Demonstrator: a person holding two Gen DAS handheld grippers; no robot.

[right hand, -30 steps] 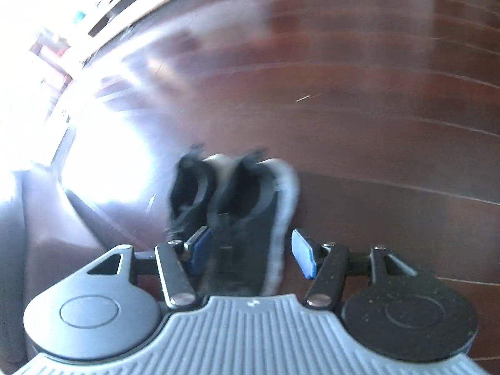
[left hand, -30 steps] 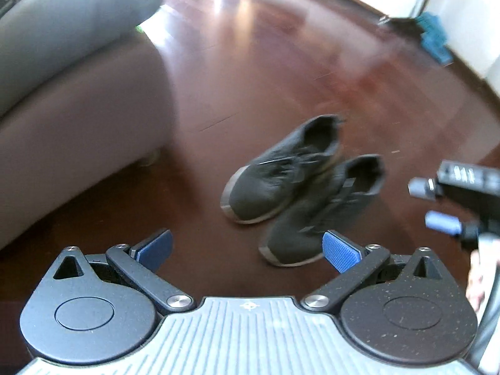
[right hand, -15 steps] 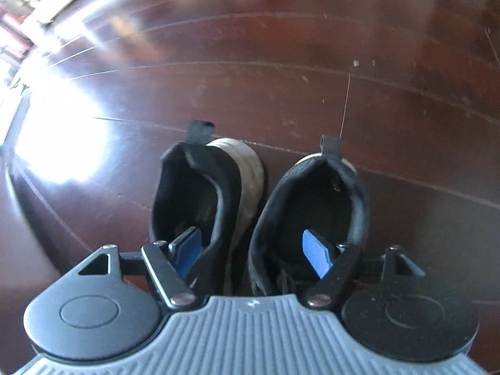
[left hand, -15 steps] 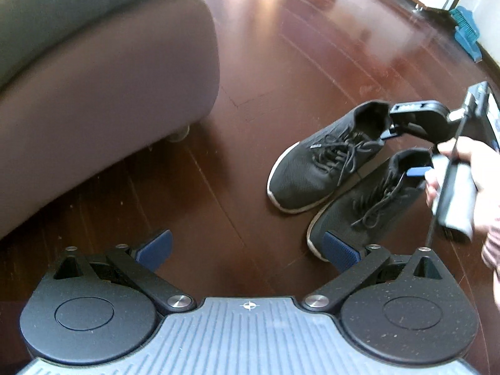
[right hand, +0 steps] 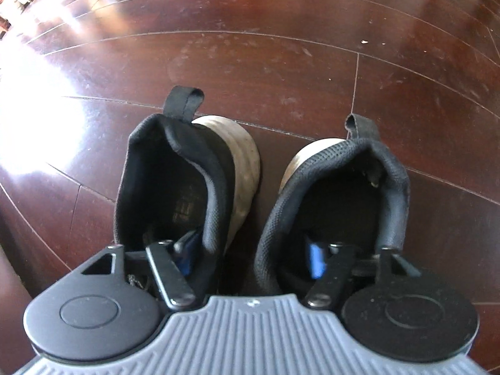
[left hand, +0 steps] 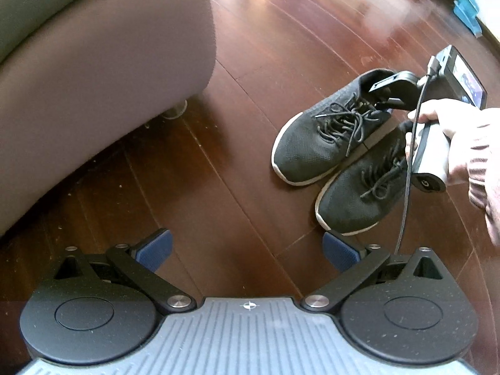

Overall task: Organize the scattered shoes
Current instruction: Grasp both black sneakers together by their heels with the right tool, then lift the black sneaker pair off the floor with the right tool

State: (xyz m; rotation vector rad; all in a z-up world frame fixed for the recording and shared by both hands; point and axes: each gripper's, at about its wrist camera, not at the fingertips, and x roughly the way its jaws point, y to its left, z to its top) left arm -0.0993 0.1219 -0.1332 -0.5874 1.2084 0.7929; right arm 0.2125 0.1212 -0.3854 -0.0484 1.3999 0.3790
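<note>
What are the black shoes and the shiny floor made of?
The shoes look like black knit mesh cloth, matte with a fine weave, on pale rubbery-looking soles with cord laces. The floor looks like dark polished wood: plank seams and bright glare show.

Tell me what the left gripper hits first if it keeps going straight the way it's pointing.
Likely just bare wood floor. The left gripper is open and points at the boards between the sofa and the pair of black sneakers. The sneakers sit right of its line, though fisheye depth is uncertain.
</note>
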